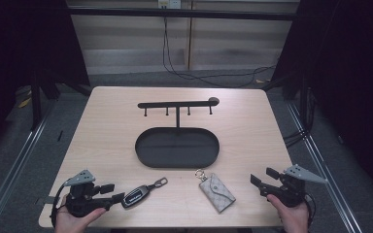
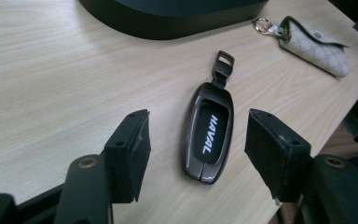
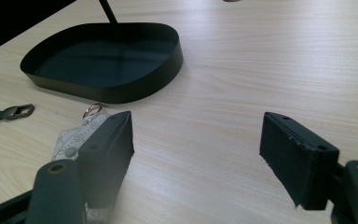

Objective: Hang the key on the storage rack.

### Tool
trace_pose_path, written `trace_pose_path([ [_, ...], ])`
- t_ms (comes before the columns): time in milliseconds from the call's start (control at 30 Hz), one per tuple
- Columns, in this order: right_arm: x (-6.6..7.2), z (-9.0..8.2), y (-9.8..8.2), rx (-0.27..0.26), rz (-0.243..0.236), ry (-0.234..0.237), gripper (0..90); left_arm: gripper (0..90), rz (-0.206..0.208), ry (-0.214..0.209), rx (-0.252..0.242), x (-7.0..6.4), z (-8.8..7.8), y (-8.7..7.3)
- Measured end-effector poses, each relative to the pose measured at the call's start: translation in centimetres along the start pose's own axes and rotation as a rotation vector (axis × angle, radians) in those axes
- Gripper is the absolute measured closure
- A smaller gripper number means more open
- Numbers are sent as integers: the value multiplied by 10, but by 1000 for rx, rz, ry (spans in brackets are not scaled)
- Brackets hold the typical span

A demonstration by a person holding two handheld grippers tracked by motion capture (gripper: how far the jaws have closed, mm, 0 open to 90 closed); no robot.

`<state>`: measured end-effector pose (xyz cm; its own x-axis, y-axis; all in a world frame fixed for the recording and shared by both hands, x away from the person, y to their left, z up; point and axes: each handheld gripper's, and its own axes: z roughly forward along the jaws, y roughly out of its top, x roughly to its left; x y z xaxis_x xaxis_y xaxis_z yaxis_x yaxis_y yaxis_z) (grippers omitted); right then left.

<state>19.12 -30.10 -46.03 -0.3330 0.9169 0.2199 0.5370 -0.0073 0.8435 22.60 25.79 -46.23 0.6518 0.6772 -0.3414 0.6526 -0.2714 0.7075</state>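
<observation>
Fingers (image 2: 130, 149) straddle car key (image 2: 209, 133), seemingly short of tray (image 2: 177, 23)

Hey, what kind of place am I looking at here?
Probably a lab or recording rig, not a home: a lone wooden table ringed by dark curtains, cables on the floor, and a person holding a left claw and right claw over a staged key fob and key pouch.

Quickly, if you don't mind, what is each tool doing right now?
Left tool: open, empty, car key fob lying between its jaws.
Right tool: open, empty, beside the key pouch.
</observation>
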Motion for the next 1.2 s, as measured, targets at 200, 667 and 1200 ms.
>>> trace_pose_path([
  [200,-3,-1,0,5,37,-1,253,424,-25,-15,-10,2,-2,0],
  [667,3,0,0,43,1,-1,256,528,5,-63,17,-8,-4,11],
  [1200,1,1,-1,49,25,9,250,579,136,-31,149,-30,6,44],
])
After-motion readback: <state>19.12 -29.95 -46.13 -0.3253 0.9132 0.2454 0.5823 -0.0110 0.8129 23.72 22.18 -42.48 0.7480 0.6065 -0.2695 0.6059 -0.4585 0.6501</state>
